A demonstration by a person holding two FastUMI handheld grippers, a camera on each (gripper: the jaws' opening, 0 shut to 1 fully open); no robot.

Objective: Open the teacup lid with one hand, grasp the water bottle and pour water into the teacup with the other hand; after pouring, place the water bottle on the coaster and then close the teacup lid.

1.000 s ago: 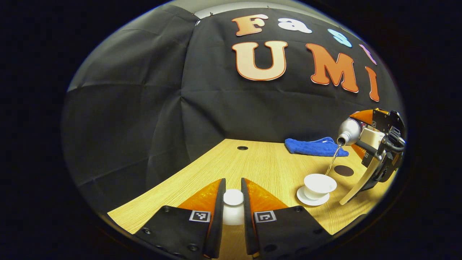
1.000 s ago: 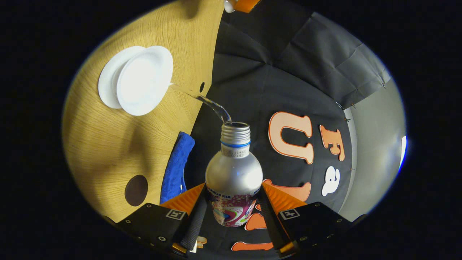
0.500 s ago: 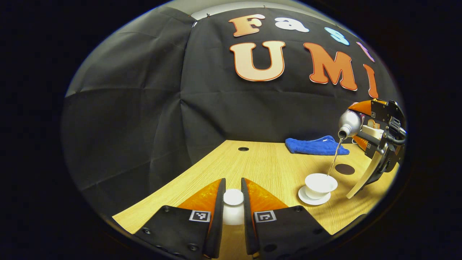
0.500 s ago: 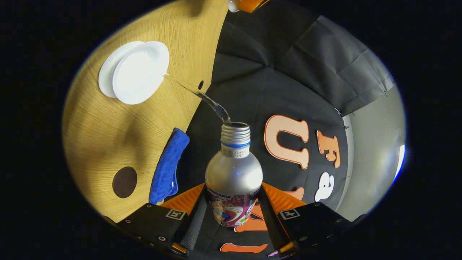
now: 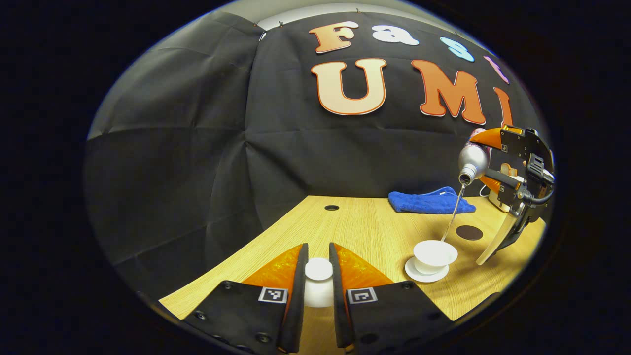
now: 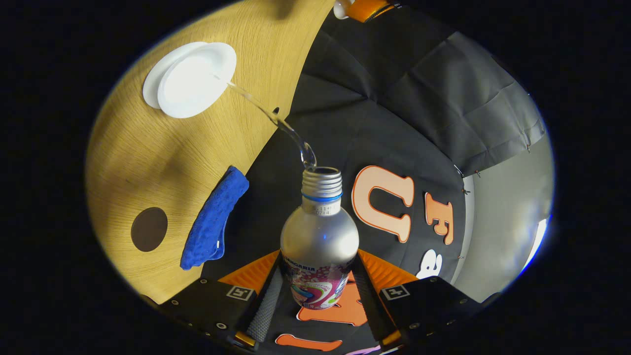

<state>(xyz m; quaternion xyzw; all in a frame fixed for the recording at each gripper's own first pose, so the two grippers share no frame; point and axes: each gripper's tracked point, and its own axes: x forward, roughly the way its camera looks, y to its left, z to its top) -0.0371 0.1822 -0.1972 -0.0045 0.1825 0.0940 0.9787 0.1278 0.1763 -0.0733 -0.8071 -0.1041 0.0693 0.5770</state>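
**Op:** Step in hand is the pour, as I read it. My right gripper (image 6: 318, 296) has both fingers pressed on the water bottle (image 6: 319, 241), held up over the table (image 5: 365, 231). A thin stream (image 5: 452, 217) runs from its mouth down into the teacup (image 5: 435, 254) on its saucer (image 5: 419, 274).

**Obs:** And the left?

**Op:** Left gripper (image 5: 318, 296) is clamped on the teacup lid (image 5: 318, 270), held off to the side, apart from the cup.

**Obs:** Bottle orientation?

**Op:** Long axis tipped past level, mouth pointing down and toward the cup, base up at the fingers.

**Obs:** Next move?

**Op:** My judgement: right the bottle to cut the stream, then carry it to the dark coaster (image 5: 469, 232), just beyond the cup near the blue cloth (image 5: 429, 201). Set it upright before letting go. Lid goes on after.
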